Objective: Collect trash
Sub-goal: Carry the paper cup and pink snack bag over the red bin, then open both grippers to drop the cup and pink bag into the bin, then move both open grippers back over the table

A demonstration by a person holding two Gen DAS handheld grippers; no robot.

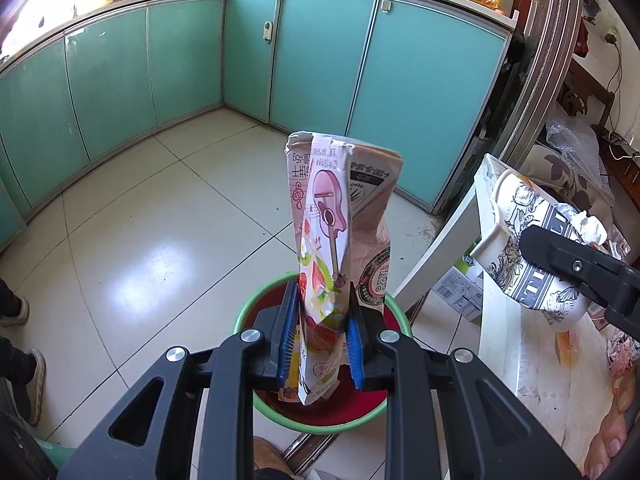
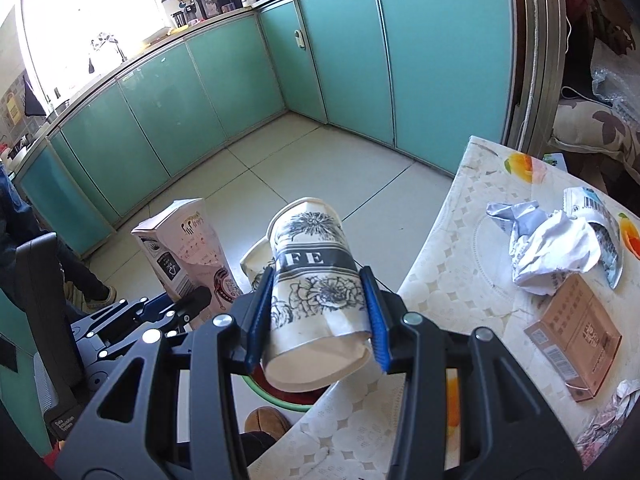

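Snack wrapper (image 1: 332, 248): pink, guitar print, flattened, torn open at the top. Stands upright, pinched near its lower end by the left hand-held gripper (image 1: 320, 340), blue pads pressed onto both faces. It hangs directly over the trash bin (image 1: 240, 320), a green-rimmed bucket with a red liner on the tiled floor (image 1: 140, 220). Lower tip of the wrapper already sits within the rim outline, as seen from the left wrist view.

Paper cup (image 2: 316, 292): crushed, floral print with a dark lettered band, clamped across its body by the right hand-held gripper (image 2: 318, 320). It sits over the near edge of the worktop (image 2: 460, 240), with the bin rim just below and beside it.

Progress, judged: two pieces are lifted and positioned for the drop; neither is released yet. The bin's contents are mostly hidden behind the wrapper.

Left on the worktop: crumpled paper (image 2: 556, 252), a silver foil wrapper (image 2: 508, 216), a brown carton (image 2: 576, 340), and more scraps at the far right edge, too cut off to identify. Several more trips look necessary.
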